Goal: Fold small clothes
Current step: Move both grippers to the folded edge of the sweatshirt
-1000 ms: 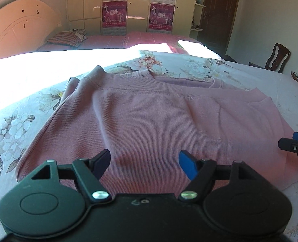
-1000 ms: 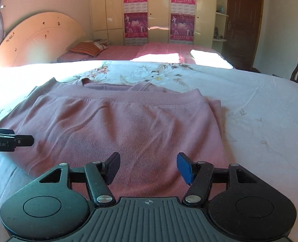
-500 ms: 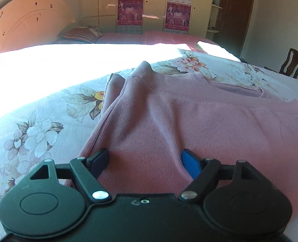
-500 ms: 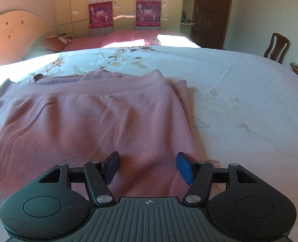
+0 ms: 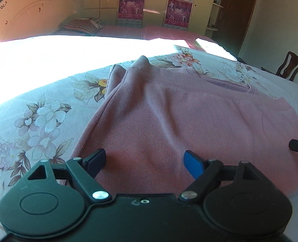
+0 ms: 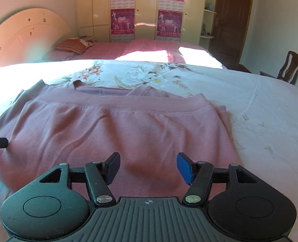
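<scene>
a pink sweater (image 5: 189, 121) lies spread on a bed with a flowered sheet (image 5: 38, 121), folded over so that its ribbed hem band (image 6: 128, 103) runs across the far side, just short of the neckline (image 6: 100, 90) that peeks out beyond it. the left gripper (image 5: 144, 160) sits low over the near left part of the sweater with its jaws spread wide and nothing between them; one dark finger (image 5: 95, 159) is close to the sweater's left edge and the blue finger (image 5: 192, 164) is over the pink cloth. the right gripper (image 6: 148, 166) is over the near right part of the same sweater, also spread wide and holding nothing, both fingertips above the fabric. whether either gripper actually touches the cloth cannot be told. each gripper's tip shows at the edge of the other's view. the sweater's right edge (image 6: 225, 125) lies on plain pale sheet. bright sun washes out the left side of the bed. behind are a second bed with a pink cover (image 6: 145, 48), a striped pillow (image 6: 72, 45), a curved headboard (image 6: 24, 38), a wardrobe with posters (image 6: 169, 20), a dark door (image 6: 229, 20) and a wooden chair (image 6: 290, 66).
</scene>
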Available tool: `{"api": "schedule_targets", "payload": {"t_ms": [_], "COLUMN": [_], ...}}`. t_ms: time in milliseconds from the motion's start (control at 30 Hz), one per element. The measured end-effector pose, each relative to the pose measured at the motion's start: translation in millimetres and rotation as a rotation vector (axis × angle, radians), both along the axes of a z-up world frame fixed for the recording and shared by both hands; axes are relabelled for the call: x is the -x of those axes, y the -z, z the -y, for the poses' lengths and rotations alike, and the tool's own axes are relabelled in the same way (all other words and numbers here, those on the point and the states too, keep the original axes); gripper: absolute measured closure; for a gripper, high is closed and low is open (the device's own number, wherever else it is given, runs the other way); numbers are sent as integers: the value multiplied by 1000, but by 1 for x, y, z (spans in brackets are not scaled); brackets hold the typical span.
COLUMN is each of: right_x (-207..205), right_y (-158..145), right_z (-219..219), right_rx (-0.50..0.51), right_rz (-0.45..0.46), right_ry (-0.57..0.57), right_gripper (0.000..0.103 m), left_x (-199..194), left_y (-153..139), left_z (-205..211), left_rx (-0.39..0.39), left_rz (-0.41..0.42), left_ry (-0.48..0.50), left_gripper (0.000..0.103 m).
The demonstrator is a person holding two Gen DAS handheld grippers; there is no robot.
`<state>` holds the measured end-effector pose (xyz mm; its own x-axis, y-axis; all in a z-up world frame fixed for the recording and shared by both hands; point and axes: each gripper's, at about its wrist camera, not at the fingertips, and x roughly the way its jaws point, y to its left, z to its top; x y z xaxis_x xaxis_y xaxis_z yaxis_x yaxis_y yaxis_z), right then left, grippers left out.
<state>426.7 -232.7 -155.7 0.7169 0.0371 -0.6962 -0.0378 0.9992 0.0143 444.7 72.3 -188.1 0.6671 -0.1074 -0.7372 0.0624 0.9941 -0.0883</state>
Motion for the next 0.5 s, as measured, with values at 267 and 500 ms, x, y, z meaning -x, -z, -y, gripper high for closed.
{"api": "schedule_targets", "payload": {"t_ms": [267, 500], "right_x": [-21, -22], "right_y": [8, 17], "right_z": [-54, -53], "right_rx": [11, 23], "right_rz": [2, -34], "right_ry": [-52, -35], "right_gripper": [41, 41], "left_x": [7, 22], "left_y": [-5, -10], "left_z": [-5, -19], "left_rx": [34, 104], "left_rz": [-28, -86], "left_ry": [-24, -64], "left_gripper": [19, 18]}}
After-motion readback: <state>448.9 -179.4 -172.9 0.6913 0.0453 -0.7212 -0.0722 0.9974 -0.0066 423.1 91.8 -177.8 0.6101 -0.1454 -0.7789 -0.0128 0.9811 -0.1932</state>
